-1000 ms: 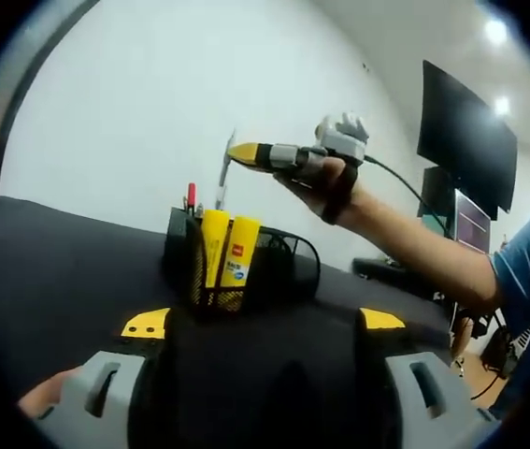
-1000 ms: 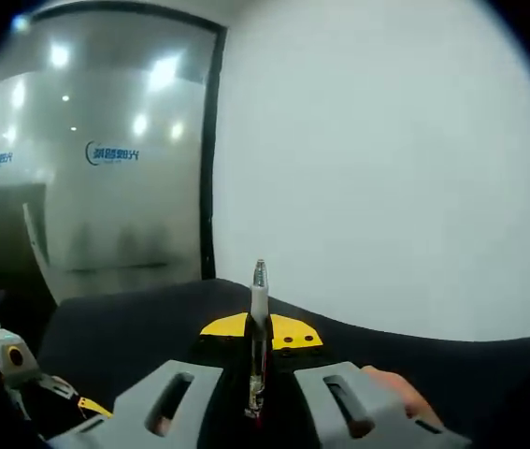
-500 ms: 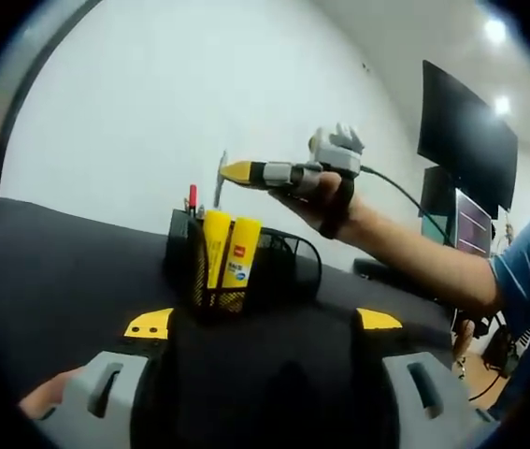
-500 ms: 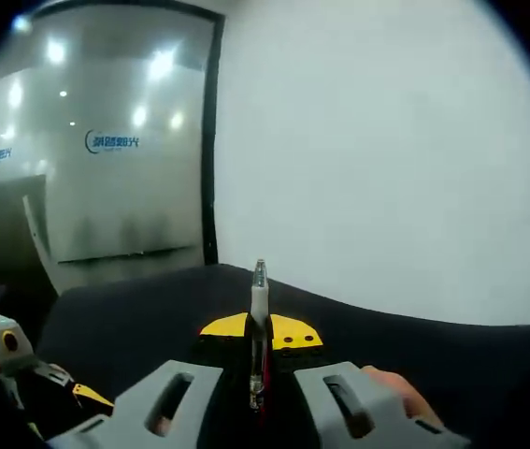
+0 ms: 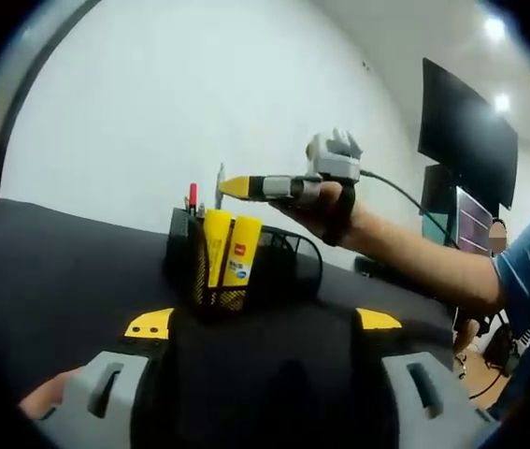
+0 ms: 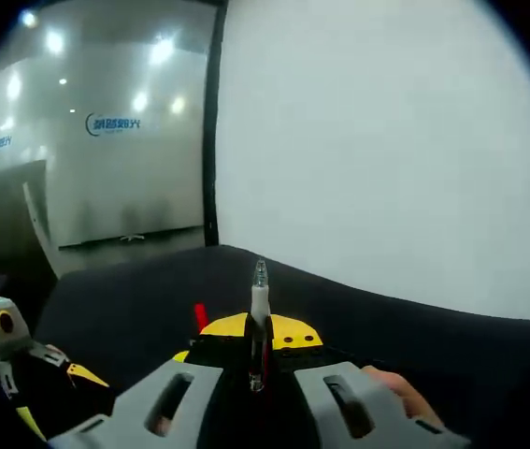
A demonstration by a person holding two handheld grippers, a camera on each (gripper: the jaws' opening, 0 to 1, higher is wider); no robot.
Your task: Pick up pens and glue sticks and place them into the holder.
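On the black table, the left claw sat low and near, its jaws spread wide apart with nothing between them, pointed straight at the mesh holder. The holder stood a little way ahead of it, left of the middle, and it already held two yellow glue sticks upright at its front, a red-tipped pen poking up at the back left, and what looked like one more thin tip beside that (too small to be sure).

Farther right and higher, the right claw hovered just above the holder's far rim, carried in a person's hand. Its jaws were clamped on a pale pen, one only. That pen stood crosswise to the jaws, its long axis upright, tip showing above the yellow jaw ends and its lower end hanging toward the holder.

That was the relation everything turned on, as I judged it: the holder lay directly below the right claw, slightly toward the near side, so the pen wanted only a short straight drop along its own length into an open compartment. The right hand was plainly the nearer one; the left was well back and idle. No loose pens or glue sticks could be made out on the table.
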